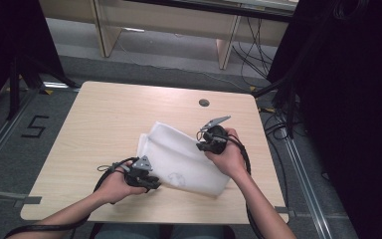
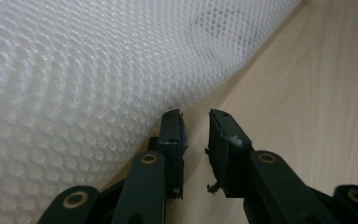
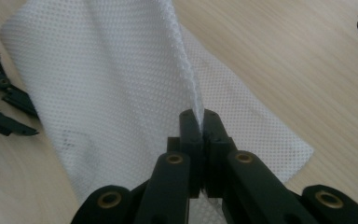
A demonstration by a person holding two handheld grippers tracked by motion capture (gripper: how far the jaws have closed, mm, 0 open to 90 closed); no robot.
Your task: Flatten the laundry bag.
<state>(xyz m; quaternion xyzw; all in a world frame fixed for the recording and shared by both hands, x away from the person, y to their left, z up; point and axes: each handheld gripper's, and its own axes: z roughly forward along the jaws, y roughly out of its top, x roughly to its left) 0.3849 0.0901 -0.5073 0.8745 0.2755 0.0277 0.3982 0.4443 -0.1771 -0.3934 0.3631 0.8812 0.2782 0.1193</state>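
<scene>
Mesh bag (image 1: 181, 157) on table (image 1: 104, 124), right of middle, toward near edge. Right gripper (image 3: 199, 115) clamped on top layer — pinch done, lift begun. Left gripper (image 2: 195, 119) narrowly open at bag's edge, nothing held — grip outstanding.

Both forearms in from the near edge, the left gripper (image 1: 151, 180) low and level in its hand with jaws a small gap apart and nothing between them, the right gripper (image 1: 206, 144) raised higher, tipped down, jaws pinched together on the white mesh cloth (image 1: 184, 158).
</scene>
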